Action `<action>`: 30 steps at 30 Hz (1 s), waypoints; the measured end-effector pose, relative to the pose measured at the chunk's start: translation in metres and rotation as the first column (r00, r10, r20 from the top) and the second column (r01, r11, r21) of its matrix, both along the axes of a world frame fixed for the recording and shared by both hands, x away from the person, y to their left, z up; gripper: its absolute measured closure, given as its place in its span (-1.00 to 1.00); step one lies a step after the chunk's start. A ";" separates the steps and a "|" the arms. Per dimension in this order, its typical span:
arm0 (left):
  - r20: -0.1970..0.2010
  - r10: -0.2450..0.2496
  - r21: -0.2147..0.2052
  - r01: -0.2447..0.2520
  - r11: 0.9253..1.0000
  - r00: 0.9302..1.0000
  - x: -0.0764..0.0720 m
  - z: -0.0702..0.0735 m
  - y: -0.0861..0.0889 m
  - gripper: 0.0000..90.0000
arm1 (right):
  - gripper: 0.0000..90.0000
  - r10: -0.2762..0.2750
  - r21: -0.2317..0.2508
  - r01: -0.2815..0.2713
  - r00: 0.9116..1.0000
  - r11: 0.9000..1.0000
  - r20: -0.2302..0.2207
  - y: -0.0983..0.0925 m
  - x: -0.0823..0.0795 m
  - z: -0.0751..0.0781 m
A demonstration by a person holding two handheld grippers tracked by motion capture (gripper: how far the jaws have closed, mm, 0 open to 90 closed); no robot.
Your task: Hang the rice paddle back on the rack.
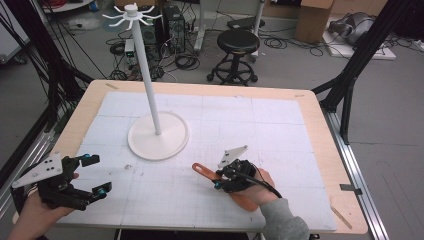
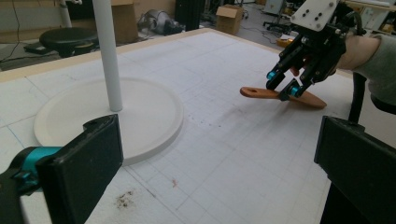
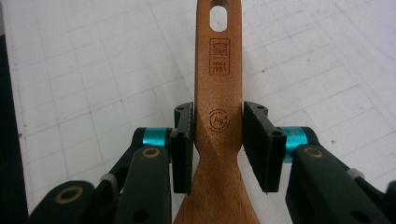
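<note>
early yet: right gripper [image 3: 218,140] closed on the neck of the wooden spatula [image 3: 218,93], low over the gridded mat [image 1: 260,130], left gripper [image 1: 86,176] wide open nearby, hook stand [image 1: 150,85] bare.

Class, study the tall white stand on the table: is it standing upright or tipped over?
Upright. The white stand rises straight from its round base, which sits flat on the table.

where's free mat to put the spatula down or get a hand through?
Bare patches of white gridded mat: the far right quarter, right of the white hanger stand's round base, and the near strip between the left gripper and the brown wooden spatula. Crowded: around the base, and where the right gripper straddles the spatula's handle.
</note>
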State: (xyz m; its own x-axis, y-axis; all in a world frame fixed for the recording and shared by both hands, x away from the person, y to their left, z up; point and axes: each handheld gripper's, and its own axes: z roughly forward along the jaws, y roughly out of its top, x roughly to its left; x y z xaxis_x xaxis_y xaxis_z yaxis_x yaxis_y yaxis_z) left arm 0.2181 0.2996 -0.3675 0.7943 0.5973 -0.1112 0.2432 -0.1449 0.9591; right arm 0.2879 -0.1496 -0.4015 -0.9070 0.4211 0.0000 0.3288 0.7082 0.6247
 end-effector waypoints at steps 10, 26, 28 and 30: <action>-0.003 0.001 -0.005 -0.001 1.000 1.000 0.000 -0.001 0.000 -0.96 | 0.43 -0.002 0.060 0.000 0.999 0.998 0.041 -0.008 -0.004 0.013; -0.004 0.003 -0.004 -0.003 1.000 1.000 0.001 -0.001 0.000 -0.96 | 0.43 -0.026 0.153 0.009 0.993 0.988 0.115 -0.026 -0.008 0.032; -0.004 0.003 -0.004 -0.003 1.000 1.000 0.001 -0.001 0.000 -0.96 | 0.43 -0.030 0.165 0.011 0.993 0.986 0.115 -0.028 -0.009 0.035; -0.004 0.003 -0.004 -0.003 1.000 1.000 0.001 -0.001 0.000 -0.96 | 0.43 -0.033 0.172 0.010 0.991 0.985 0.128 -0.030 -0.009 0.036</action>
State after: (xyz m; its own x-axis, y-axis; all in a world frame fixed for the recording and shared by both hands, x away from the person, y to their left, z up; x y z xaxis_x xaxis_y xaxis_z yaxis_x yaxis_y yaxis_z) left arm 0.2188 0.2995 -0.3688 0.7920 0.5993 -0.1165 0.2474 -0.1407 0.9586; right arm 0.2789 -0.1792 -0.3654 -0.8947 0.4445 -0.0434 0.2513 0.5814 0.7738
